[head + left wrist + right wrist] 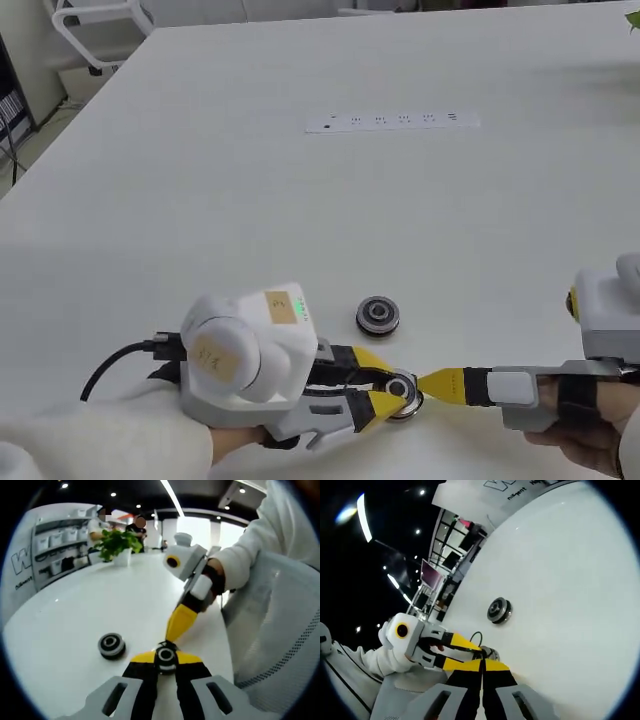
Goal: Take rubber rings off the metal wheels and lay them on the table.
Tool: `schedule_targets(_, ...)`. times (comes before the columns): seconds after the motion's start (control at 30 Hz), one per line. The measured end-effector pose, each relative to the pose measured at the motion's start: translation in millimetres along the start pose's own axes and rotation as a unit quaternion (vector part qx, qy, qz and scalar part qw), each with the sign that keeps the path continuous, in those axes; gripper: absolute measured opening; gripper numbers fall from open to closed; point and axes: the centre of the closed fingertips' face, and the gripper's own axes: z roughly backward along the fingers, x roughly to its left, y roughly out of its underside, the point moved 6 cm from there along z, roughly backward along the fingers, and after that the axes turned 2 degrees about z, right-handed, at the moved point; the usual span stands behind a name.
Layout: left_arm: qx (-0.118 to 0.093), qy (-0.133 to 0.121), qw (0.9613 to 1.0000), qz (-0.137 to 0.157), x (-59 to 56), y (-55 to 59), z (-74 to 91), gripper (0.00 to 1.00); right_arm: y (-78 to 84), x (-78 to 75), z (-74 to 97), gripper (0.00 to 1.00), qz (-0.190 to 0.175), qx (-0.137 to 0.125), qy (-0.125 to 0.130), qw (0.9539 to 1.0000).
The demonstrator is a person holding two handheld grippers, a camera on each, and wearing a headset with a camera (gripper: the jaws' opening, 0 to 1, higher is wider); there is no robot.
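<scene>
A small metal wheel [401, 389] with a black rubber ring is held just above the table's near edge. My left gripper [398, 392] is shut on it; in the left gripper view the wheel [166, 659] sits between the yellow tips. My right gripper [423, 383] comes in from the right with its jaws closed. Its tip [168, 639] pinches the black ring at the wheel's rim. In the right gripper view my right gripper [481, 663] meets the wheel [492, 653]. A second ringed wheel [378, 314] lies flat on the table just behind.
A white power strip [392, 121] lies far back on the white table [300, 200]. A white chair frame [95, 25] stands beyond the far left corner. A potted plant [117, 542] sits at the table's far end, with people and shelves behind.
</scene>
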Motion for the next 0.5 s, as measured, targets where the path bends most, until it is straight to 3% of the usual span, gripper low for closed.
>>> schedule_targets(0.5, -0.002, -0.002, 1.0, 0.001, 0.2, -0.1, -0.3, 0.13, -1.5, 2.7, -2.1, 0.0, 0.009, 0.002, -0.009, 0.9999)
